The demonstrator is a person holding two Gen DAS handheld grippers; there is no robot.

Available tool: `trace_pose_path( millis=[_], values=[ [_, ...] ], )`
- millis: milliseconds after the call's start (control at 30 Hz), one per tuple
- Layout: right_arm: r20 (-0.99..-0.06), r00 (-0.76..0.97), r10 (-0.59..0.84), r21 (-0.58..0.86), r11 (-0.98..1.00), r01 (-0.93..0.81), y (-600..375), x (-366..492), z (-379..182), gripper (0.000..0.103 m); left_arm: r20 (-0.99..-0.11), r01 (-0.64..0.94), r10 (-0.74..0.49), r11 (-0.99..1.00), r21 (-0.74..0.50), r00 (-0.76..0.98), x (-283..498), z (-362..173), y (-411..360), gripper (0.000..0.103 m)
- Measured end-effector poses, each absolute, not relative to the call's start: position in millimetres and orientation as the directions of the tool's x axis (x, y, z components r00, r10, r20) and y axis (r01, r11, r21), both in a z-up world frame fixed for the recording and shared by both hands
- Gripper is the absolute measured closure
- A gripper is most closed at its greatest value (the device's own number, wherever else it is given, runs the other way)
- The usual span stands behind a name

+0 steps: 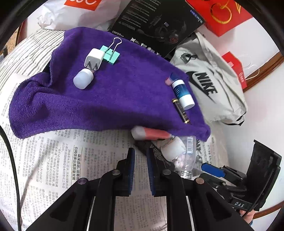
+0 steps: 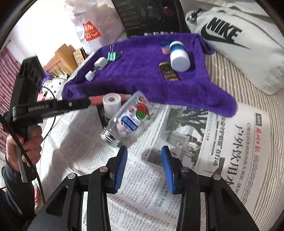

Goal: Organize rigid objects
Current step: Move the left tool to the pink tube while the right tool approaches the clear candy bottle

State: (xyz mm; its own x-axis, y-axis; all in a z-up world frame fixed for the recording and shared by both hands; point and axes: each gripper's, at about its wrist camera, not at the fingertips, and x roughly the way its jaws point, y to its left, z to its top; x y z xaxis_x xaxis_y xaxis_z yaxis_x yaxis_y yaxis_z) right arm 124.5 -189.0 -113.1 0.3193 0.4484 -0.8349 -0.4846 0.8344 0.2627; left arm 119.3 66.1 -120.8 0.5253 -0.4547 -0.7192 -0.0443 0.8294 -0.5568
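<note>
- Rigid objects not yet on the towel cluster just ahead of both tools. A clear bottle (image 2: 127, 115), a white tape roll (image 2: 112, 103) and a pink tube (image 2: 96, 100) lie on the newspaper (image 2: 195, 142) at the towel's near edge.
- The left tool (image 1: 141, 152) has its jaws drawn almost together. Its tips sit at the end of the pink tube, above a flat black item (image 2: 102, 113) under the roll. I cannot tell whether it pinches either one. Jaws this narrow suit a thin thing.
- The right tool (image 2: 144, 148) holds its jaws moderately apart with only newsprint between them, just short of the bottle's metal cap. It seems to hang back so the two tools don't crowd one spot.
- The purple towel (image 2: 142, 78) appears to serve as the sorting mat.
  - A battery (image 2: 167, 72), a white-capped bottle (image 2: 178, 55) and a small pink-and-blue piece (image 2: 164, 47) sit close together on one side.
  - A binder clip (image 2: 112, 56), a charger plug (image 2: 100, 64) and a small white cylinder (image 2: 90, 75) run in a touching line on the other side.
- The gap between the two groups suggests room kept for the three items on the paper.
- Beyond the towel, the Nike bag (image 2: 239, 44) and a black box (image 2: 147, 16) look like bystanders.
</note>
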Motion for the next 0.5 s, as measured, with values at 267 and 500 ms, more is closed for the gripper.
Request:
trace_pose_path(
  millis=[267,500],
  values=[
    [-0.84,0.321,0.437,0.227,0.82,-0.525,-169,120,-101,0.063,-0.691,-0.061,-0.473,0.8,-0.597,0.547,132,-124,74,0.071],
    [-0.855,0.309,0.415,0.217,0.83,-0.514,-169,121,-106,0.063,-0.672,-0.091,-0.504,0.76,-0.643,0.543,143,-135,73,0.071]
  ],
)
